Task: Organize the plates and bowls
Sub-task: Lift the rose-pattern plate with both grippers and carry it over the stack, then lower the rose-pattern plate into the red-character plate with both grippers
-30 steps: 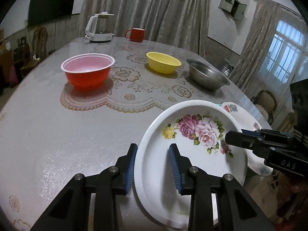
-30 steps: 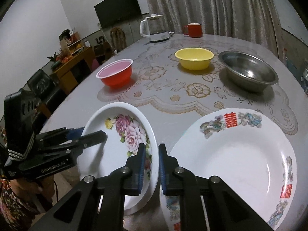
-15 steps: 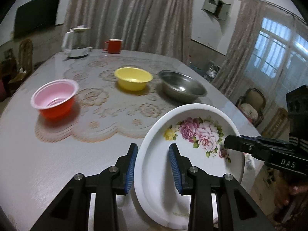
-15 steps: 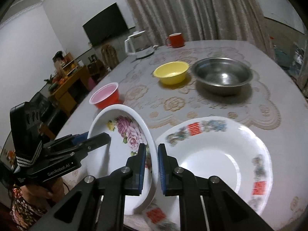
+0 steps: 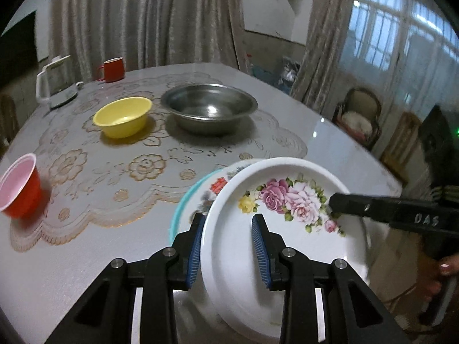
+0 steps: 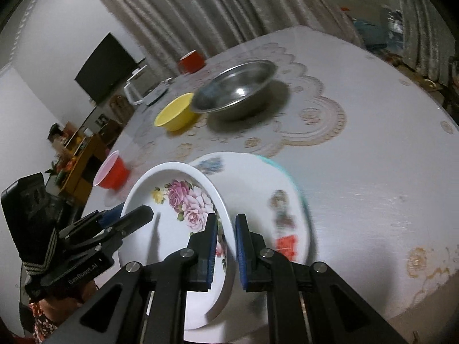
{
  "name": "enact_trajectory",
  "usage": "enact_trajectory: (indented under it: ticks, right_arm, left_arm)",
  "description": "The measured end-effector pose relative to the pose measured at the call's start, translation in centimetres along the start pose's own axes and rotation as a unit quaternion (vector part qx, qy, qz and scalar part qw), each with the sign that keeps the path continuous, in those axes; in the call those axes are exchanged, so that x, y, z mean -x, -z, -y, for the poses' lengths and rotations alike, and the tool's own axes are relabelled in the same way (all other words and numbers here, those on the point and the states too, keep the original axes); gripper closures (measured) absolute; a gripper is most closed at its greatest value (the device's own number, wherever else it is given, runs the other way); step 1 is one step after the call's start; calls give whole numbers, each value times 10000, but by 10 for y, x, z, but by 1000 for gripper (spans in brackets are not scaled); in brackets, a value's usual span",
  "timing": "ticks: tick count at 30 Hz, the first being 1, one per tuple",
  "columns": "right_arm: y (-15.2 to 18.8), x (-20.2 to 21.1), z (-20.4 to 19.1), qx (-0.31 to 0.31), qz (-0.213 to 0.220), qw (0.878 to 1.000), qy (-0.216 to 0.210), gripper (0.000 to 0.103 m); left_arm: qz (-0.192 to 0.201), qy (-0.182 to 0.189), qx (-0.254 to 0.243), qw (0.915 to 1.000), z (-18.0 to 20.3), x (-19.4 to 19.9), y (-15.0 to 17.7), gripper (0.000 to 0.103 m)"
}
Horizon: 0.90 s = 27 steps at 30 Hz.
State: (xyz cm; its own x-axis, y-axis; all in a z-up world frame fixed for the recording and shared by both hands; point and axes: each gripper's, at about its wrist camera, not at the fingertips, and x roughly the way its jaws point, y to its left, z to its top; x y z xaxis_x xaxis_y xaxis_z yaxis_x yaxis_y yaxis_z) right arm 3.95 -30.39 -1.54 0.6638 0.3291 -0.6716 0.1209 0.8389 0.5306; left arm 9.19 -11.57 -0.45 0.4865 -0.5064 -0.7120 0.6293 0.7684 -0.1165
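Observation:
Both grippers hold the white rose plate (image 5: 287,223) by opposite rims, lifted and tilted. My left gripper (image 5: 228,248) is shut on its near-left rim. My right gripper (image 6: 225,246) is shut on its right rim; the rose plate also shows in the right wrist view (image 6: 172,215). The plate hangs partly over the second plate with red characters and a teal edge (image 6: 272,195), which lies on the table and peeks out in the left wrist view (image 5: 200,192). A steel bowl (image 5: 209,107), yellow bowl (image 5: 123,116) and red bowl (image 5: 17,186) stand farther back.
A red mug (image 5: 113,68) and a white kettle (image 5: 56,81) stand at the table's far side. A lace mat (image 5: 137,154) covers the table's middle. Chairs (image 5: 360,117) stand by the window on the right. The table edge runs just under the plates.
The rose plate has been carried to the right and now overlaps the red-character plate. Both grippers keep their hold. The red bowl has slid toward the left edge of view.

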Motion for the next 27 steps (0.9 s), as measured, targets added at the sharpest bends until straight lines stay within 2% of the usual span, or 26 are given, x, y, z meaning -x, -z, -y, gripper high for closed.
enact_trajectory:
  ticks: [5,12,20,27]
  right_arm:
    - [0,-2,6,134,13,9994,317,91]
    - [2,-9,3,442,-82,9965,700,89]
    - [3,-11,-3,748,-71,9929,919,88]
    - [5,-15,-14,1094,-83,9868,1193,83]
  left_arm:
    - [-232,-198,-217,9993,12,-20,3,69]
    - [-248,-371,-424,9981,18,-22,6,70]
    - [-185,-691,-702,9950,24,-20,8,73]
    - [-186,-703,-583,9956,19,-18,8,74]
